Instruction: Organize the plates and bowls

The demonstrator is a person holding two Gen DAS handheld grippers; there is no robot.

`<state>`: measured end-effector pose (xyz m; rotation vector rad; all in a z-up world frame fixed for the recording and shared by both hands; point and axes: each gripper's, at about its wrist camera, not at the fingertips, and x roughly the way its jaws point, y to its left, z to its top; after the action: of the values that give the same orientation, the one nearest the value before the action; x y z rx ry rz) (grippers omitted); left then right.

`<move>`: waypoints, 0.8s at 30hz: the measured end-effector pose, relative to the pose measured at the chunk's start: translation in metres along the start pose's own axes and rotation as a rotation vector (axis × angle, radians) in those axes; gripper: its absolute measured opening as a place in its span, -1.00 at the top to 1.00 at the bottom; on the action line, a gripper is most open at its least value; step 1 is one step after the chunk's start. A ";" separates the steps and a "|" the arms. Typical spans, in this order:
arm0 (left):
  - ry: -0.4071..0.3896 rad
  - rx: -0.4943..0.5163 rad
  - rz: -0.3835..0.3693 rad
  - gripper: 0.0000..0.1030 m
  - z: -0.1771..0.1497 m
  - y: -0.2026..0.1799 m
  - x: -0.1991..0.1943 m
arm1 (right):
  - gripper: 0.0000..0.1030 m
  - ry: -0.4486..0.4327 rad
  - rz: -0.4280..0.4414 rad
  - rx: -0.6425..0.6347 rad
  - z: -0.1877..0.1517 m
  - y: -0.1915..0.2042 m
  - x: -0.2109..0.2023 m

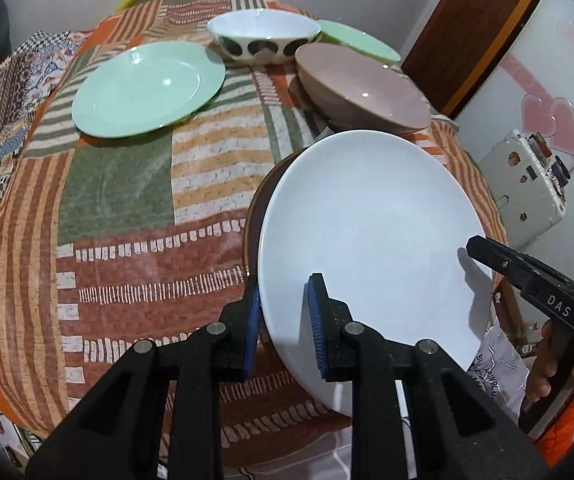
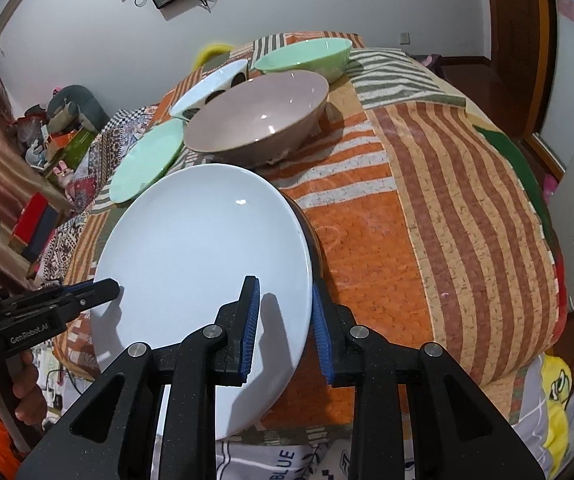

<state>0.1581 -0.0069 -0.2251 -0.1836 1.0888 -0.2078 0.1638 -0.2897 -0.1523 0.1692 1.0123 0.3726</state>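
Both grippers hold a white plate [image 1: 367, 220] [image 2: 199, 248], tilted just above a dark brown-rimmed plate [image 1: 255, 216] [image 2: 311, 236] at the table's near edge. My left gripper [image 1: 285, 292] clamps the white plate's left rim between its blue pads. My right gripper [image 2: 283, 292] straddles the opposite rim, one pad on top and one below. A mint green plate [image 1: 147, 88] [image 2: 147, 160] lies further back. Behind it stand a white bowl with dark spots [image 1: 265, 38] [image 2: 215, 84], a mauve bowl [image 1: 367, 88] [image 2: 259, 116] and a green bowl [image 1: 355, 40] [image 2: 307, 56].
A striped orange, brown and green cloth [image 1: 127, 200] [image 2: 427, 200] covers the table. A white case [image 1: 527, 184] stands on the floor past the table's right side. Toys and boxes [image 2: 67, 120] crowd the far left. A person's hand [image 1: 543, 368] grips the right tool's handle.
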 end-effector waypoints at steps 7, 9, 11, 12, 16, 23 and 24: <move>0.017 -0.024 0.014 0.57 0.005 0.008 0.011 | 0.51 0.028 0.007 -0.002 0.002 0.000 0.012; 0.019 -0.028 0.016 0.57 0.006 0.009 0.013 | 0.51 0.032 0.007 -0.003 0.003 0.000 0.015; 0.020 -0.029 0.017 0.57 0.007 0.010 0.016 | 0.51 0.037 0.007 0.001 0.004 -0.001 0.017; 0.021 -0.028 0.019 0.57 0.008 0.010 0.017 | 0.51 0.039 0.007 0.003 0.004 -0.001 0.018; 0.020 -0.021 0.032 0.57 0.010 0.008 0.022 | 0.51 0.035 0.010 0.007 0.006 -0.003 0.017; 0.022 -0.034 0.028 0.56 0.014 0.009 0.028 | 0.51 0.024 0.007 0.014 0.007 -0.005 0.017; 0.022 -0.037 0.028 0.56 0.014 0.009 0.029 | 0.51 0.023 0.006 0.013 0.006 -0.005 0.017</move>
<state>0.1841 -0.0048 -0.2455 -0.1992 1.1170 -0.1653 0.1781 -0.2876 -0.1636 0.1796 1.0373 0.3739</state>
